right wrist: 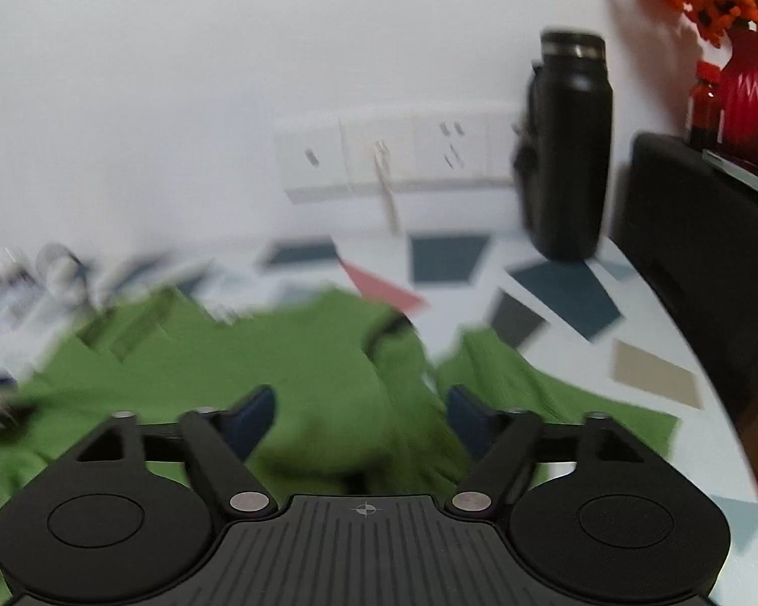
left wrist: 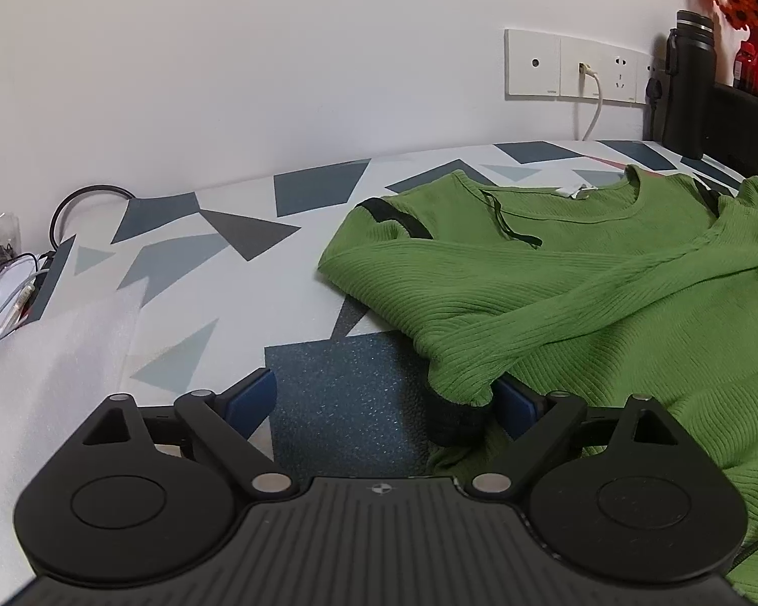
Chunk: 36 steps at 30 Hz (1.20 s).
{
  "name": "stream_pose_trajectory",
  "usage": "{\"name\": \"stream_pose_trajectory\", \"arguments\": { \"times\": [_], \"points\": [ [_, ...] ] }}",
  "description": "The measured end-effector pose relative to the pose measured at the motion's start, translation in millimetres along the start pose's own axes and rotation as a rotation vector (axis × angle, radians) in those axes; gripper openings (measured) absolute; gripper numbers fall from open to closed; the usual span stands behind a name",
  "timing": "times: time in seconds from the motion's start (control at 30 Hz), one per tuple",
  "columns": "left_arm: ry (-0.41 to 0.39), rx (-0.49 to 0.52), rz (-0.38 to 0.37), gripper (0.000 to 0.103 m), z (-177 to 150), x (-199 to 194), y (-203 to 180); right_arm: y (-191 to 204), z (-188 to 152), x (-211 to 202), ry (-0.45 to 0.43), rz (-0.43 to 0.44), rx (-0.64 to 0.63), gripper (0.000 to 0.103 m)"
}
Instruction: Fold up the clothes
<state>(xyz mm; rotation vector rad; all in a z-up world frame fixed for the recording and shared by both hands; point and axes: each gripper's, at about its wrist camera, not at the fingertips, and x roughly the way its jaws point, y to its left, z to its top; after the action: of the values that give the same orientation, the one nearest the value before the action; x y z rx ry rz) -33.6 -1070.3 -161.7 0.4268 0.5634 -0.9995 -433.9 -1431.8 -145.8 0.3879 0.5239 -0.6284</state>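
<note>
- The green ribbed long-sleeved sweater (left wrist: 556, 293) lies spread on the white surface with grey and blue geometric shapes (left wrist: 217, 262), neckline toward the wall, one sleeve folded across its body.
- The sleeve's dark cuff (left wrist: 457, 416) sits just inside the left gripper (left wrist: 389, 394), beside its right finger; the jaws stand wide apart, holding nothing.
- The right gripper (right wrist: 361, 404) hangs over the sweater, jaws wide apart, empty; that view is blurred.
- A tall black bottle (left wrist: 687, 86) stands near white wall sockets (left wrist: 576, 65).
</note>
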Motion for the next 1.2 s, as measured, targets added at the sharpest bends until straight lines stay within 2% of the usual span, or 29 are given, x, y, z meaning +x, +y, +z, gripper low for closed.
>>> {"name": "stream_pose_trajectory", "arguments": {
  "times": [0.07, 0.13, 0.17, 0.23, 0.27, 0.3, 0.37, 0.47, 0.63, 0.67, 0.7, 0.73, 0.77, 0.83, 0.9, 1.0, 1.1, 1.2],
  "points": [
    [0.002, -0.003, -0.001, 0.093, 0, 1, 0, 2, 5, -6, -0.05, 0.047, 0.027, 0.09],
    [0.003, -0.004, 0.0, 0.093, 1, 1, 0, 4, 15, 3, -0.054, 0.101, 0.029, 0.088],
    [0.003, -0.003, 0.001, 0.093, 1, 1, 0, 6, 20, 9, -0.045, 0.123, 0.026, 0.083],
    [0.001, -0.001, 0.003, 0.093, 1, 1, 0, 10, 31, 29, 0.019, 0.113, 0.001, 0.071],
    [0.0, 0.002, 0.006, 0.093, 1, 0, -1, 11, 35, 41, 0.063, 0.095, -0.023, 0.057],
    [-0.001, 0.005, 0.008, 0.093, 1, 0, -1, 12, 38, 54, 0.107, 0.076, -0.046, 0.052],
    [-0.003, 0.01, 0.012, 0.093, 1, 0, -2, 16, 38, 71, 0.159, 0.021, -0.073, 0.049],
    [-0.004, 0.013, 0.014, 0.093, 1, 0, -3, 17, 34, 85, 0.176, -0.047, -0.081, 0.05],
    [-0.003, 0.009, 0.01, 0.093, 1, 0, -2, 21, 29, 100, 0.196, -0.058, -0.112, 0.049],
    [-0.003, 0.008, 0.009, 0.093, 0, 0, -2, 23, 28, 102, 0.209, -0.061, -0.135, 0.038],
    [-0.002, 0.007, 0.008, 0.093, 1, 0, -2, 25, 27, 105, 0.227, -0.071, -0.157, 0.017],
    [-0.002, 0.007, 0.008, 0.093, 0, 0, -2, 27, 27, 107, 0.24, -0.073, -0.169, 0.012],
    [-0.002, 0.006, 0.008, 0.093, 0, 0, -2, 29, 28, 106, 0.242, -0.063, -0.174, 0.012],
    [-0.003, 0.009, 0.011, 0.093, 0, 0, -3, 36, 34, 103, 0.215, -0.05, -0.202, 0.01],
    [-0.004, 0.01, 0.015, 0.094, 0, 0, -3, 43, 45, 96, 0.152, -0.041, -0.218, 0.01],
    [-0.003, 0.006, 0.026, 0.094, 1, 1, -3, 50, 71, 76, -0.02, -0.001, -0.205, 0.01],
    [-0.005, 0.008, 0.043, 0.095, 0, 0, -4, 50, 85, 53, -0.158, 0.084, -0.194, 0.01],
    [-0.011, 0.028, 0.067, 0.096, 0, -1, -8, 43, 76, 44, -0.161, 0.135, -0.221, 0.01]
  ]
}}
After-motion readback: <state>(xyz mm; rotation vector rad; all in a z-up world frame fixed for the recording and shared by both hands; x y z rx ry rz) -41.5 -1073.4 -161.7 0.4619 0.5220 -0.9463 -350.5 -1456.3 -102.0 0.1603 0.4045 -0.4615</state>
